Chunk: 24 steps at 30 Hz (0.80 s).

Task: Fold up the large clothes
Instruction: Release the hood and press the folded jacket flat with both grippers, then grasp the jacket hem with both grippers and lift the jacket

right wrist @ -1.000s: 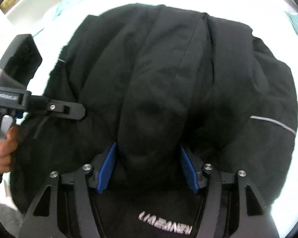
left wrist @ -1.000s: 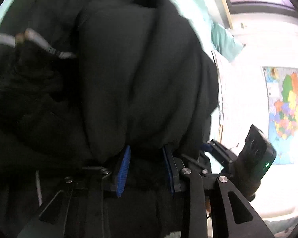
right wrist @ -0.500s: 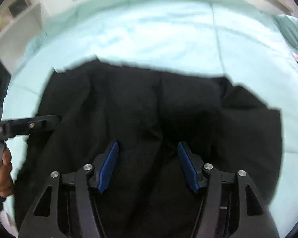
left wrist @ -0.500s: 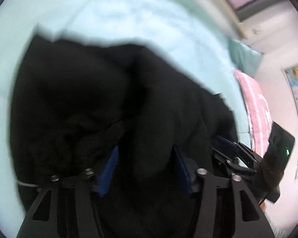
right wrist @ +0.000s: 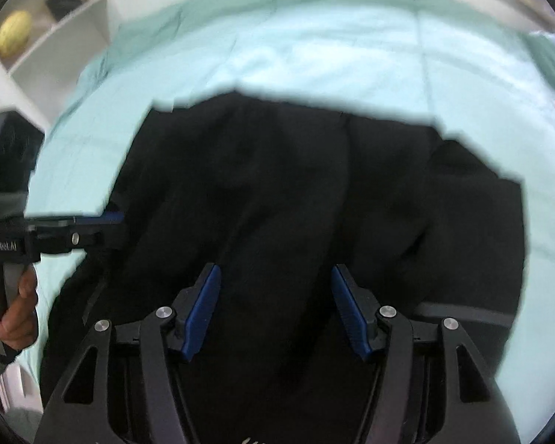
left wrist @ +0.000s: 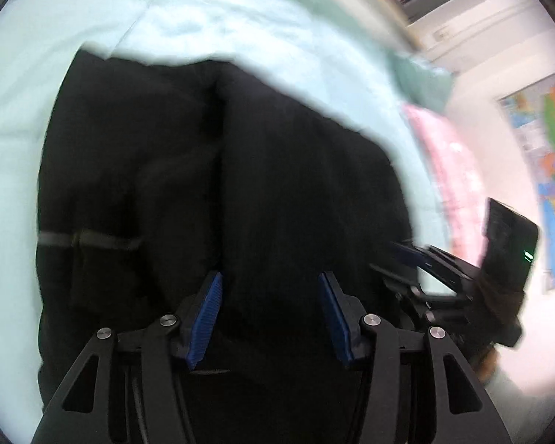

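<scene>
A: Left wrist view: we see the black jacket (left wrist: 211, 199) lying bunched on the pale green bedspread (left wrist: 55, 29), doubled over at least once along a lengthwise crease. We judge the fold partly done; edges are uneven, so squaring and a further fold remain.

B: Right wrist view agrees. The left gripper (left wrist: 270, 307) has its blue pads apart above the cloth, nothing pinched that we can see. The right gripper (right wrist: 273, 307) also stands with jaws apart over the jacket, no fabric clamped.

A: Appearance: thick, matte black, a grey reflective stripe (left wrist: 88, 238) on one side. Motion blur softens the outline.

B: The garment sits near the bed's near edge, centred under both tools.
</scene>
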Available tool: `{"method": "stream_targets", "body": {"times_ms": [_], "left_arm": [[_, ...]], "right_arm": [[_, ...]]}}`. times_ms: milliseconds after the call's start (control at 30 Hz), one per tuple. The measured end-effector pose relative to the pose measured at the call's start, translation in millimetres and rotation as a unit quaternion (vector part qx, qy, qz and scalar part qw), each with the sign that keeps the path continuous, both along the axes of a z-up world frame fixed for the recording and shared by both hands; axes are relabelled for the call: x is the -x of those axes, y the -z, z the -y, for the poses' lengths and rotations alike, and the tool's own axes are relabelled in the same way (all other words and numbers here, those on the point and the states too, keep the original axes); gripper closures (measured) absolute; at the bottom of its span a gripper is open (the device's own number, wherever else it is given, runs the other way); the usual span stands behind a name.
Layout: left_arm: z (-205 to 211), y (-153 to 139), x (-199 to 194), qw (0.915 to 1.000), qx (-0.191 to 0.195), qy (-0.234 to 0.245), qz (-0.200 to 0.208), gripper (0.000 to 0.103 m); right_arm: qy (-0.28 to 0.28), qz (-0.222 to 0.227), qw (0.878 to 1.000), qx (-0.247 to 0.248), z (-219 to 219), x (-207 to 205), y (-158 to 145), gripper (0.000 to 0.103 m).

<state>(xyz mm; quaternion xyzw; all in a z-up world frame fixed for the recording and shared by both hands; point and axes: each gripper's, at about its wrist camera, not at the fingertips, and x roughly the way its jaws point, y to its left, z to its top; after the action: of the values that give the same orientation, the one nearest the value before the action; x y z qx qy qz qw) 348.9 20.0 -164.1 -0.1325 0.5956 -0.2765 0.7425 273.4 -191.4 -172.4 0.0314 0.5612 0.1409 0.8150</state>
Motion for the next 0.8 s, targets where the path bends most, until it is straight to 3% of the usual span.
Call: {"method": "stream_targets", "body": {"times_ms": [33,100,300,367,533,667,733,800], "left_arm": [[-3,20,0,0.9997,-0.009,-0.008,-0.023,0.049],[-11,31,-3,0.9984,0.010,-0.033,-0.045,0.049],[-15,-18,15,0.9997,-0.003,-0.017,-0.018,0.048],[-34,-43,41,0.9997,-0.007,-0.023,-0.001,0.048],[-103,-59,113,0.9970,-0.021,-0.073,-0.011,0.048],[-158,-63,163,0.9922,-0.052,-0.113,-0.014,0.048],[-164,-62,184,0.9896,-0.061,-0.127,-0.028,0.048],[-176,-45,198,0.9873,-0.065,-0.136,-0.050,0.048]], "right_arm": [[0.004,-0.008,1.000,0.004,-1,3,13,0.038],[0.020,-0.012,1.000,0.004,1,5,18,0.038],[0.036,-0.013,0.999,-0.004,15,23,-24,0.038],[0.047,-0.002,0.999,-0.008,23,45,-40,0.038],[0.085,-0.011,0.996,-0.003,62,107,-56,0.037],[0.114,-0.036,0.993,-0.001,84,153,-50,0.037],[0.126,-0.045,0.991,0.006,99,175,-48,0.037],[0.139,-0.056,0.989,0.016,115,198,-46,0.037]]}}
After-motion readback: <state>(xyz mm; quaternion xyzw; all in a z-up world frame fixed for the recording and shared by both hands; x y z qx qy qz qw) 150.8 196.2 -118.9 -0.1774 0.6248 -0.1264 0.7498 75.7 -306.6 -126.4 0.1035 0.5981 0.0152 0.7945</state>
